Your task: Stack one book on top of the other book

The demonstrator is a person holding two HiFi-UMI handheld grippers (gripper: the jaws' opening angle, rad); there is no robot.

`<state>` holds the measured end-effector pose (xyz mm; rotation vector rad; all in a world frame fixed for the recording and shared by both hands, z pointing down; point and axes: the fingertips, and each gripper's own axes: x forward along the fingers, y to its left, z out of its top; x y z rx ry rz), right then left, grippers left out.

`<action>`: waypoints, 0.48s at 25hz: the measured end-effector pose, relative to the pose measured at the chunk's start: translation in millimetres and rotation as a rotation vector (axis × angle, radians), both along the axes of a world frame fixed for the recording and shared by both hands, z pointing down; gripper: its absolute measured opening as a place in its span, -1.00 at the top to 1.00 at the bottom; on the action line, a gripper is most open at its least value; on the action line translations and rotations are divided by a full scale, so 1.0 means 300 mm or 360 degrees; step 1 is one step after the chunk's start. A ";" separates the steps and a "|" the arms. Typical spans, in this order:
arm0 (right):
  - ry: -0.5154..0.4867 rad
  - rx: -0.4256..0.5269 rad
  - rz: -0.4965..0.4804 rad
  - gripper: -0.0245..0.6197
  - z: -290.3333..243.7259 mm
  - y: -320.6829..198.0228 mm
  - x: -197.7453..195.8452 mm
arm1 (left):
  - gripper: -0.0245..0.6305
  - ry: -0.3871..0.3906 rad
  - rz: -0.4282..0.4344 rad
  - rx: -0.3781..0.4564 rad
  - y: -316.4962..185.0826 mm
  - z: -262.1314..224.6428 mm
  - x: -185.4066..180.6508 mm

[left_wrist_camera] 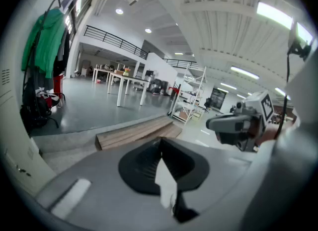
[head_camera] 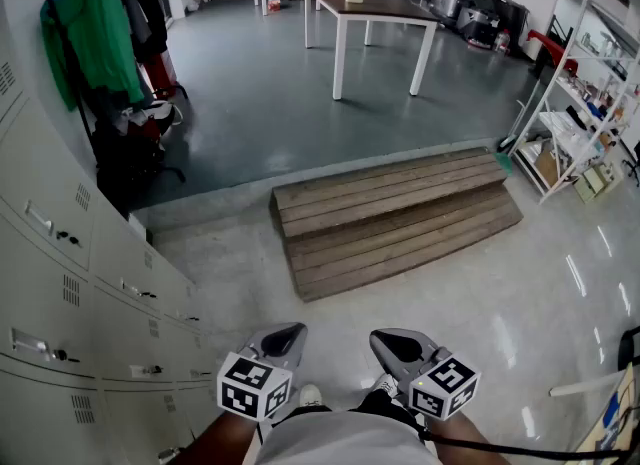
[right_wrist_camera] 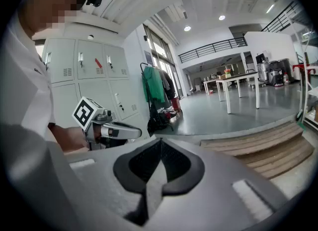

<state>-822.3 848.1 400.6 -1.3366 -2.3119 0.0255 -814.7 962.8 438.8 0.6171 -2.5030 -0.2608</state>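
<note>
1. Floor (head_camera: 470, 293): a pale, glossy level is seen beneath both hand-held grippers. A darker grey level is seen farther ahead of them.
2. Lockers (head_camera: 60, 283): a bank of grey doors is seen just to the left of the left hand-held gripper (left_wrist_camera: 160, 141), running forward along that side.
3. Wooden steps (head_camera: 395, 218): a low flight of plank steps is laid on the floor ahead of both tips, reaching further towards the right-hand side.
4. Table (head_camera: 370, 8): a brown top on white legs is seen well ahead, beyond the steps.
5. Coat rack (head_camera: 95, 33): it is hung with a green garment and stands ahead and to the left of the left hand-held gripper, past the lockers.
6. Shelf unit (head_camera: 585, 103): a white frame is seen ahead and far to the right of the right hand-held gripper (right_wrist_camera: 160, 143).
7. Left hand-held gripper: it is held low, close to the person's body, and tipped slightly downward. Its jaws are pressed together, with nothing between them.
8. Right hand-held gripper: it is held just beside the left one, apart from it and tipped likewise. Its jaws are pressed together on nothing.
9. Marker cube (head_camera: 253, 386): one is carried at the rear of each hand-held gripper.
10. Books: their place cannot be told from these views.
</note>
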 end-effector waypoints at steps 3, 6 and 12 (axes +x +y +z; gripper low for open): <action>-0.0006 0.0011 -0.0001 0.92 0.004 -0.002 0.007 | 0.91 -0.0005 0.0000 -0.0010 0.000 0.003 0.010; -0.0009 0.0012 -0.0002 0.92 0.002 -0.004 0.015 | 0.91 -0.0015 0.0000 -0.0018 0.000 0.002 0.021; -0.0020 0.0007 -0.0001 0.92 0.001 -0.011 0.029 | 0.91 -0.0029 0.0008 -0.0032 -0.010 -0.006 0.035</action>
